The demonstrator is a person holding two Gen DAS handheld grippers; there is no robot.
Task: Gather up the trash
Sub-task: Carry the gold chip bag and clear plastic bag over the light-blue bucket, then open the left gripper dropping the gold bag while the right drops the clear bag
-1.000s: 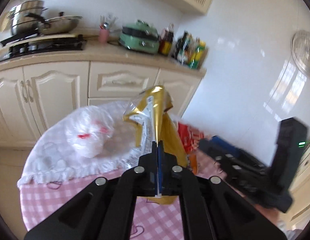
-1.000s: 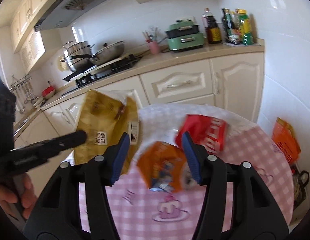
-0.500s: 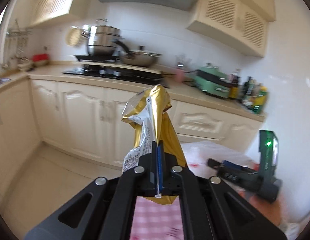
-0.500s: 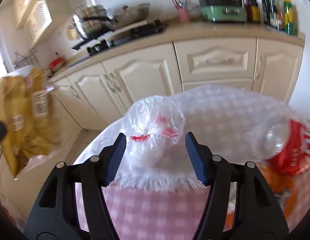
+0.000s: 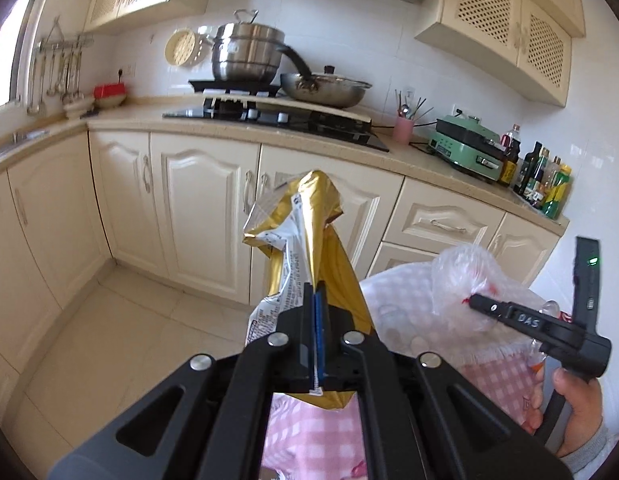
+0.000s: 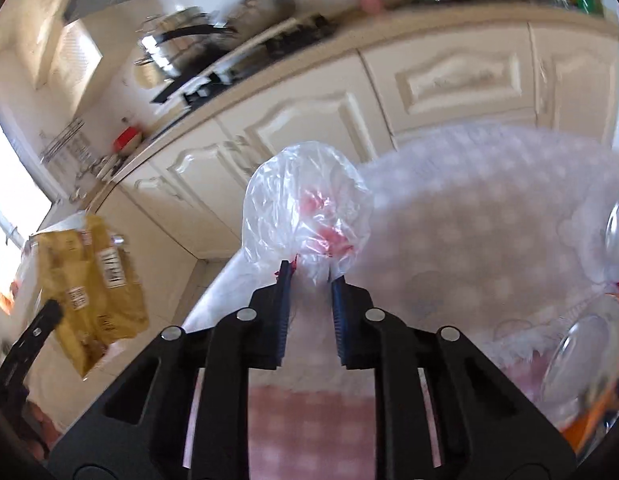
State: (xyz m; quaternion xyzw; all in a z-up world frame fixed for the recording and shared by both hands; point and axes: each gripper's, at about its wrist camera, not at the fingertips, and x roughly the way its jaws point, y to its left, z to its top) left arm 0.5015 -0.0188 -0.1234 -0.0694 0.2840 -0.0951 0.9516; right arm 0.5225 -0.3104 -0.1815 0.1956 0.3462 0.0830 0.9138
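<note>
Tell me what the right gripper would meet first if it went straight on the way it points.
The clear plastic bag, which is pinched at the tips of the right gripper. Beyond it are probably the cream cabinet doors, though depth is unclear.

Left wrist cam: rides gripper, faces stove counter (image 5: 269, 120), tilted down. Right wrist cam: close over table (image 6: 469, 240), blurry. Both share gold wrapper (image 5: 309, 240), clear bag (image 6: 305, 220), cabinets.

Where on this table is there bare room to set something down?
The white lace cloth is bare between the clear plastic bag and the clear bottle; the pink checked strip nearest the camera is bare too. The right edge is crowded with the bottle and an orange wrapper.
</note>
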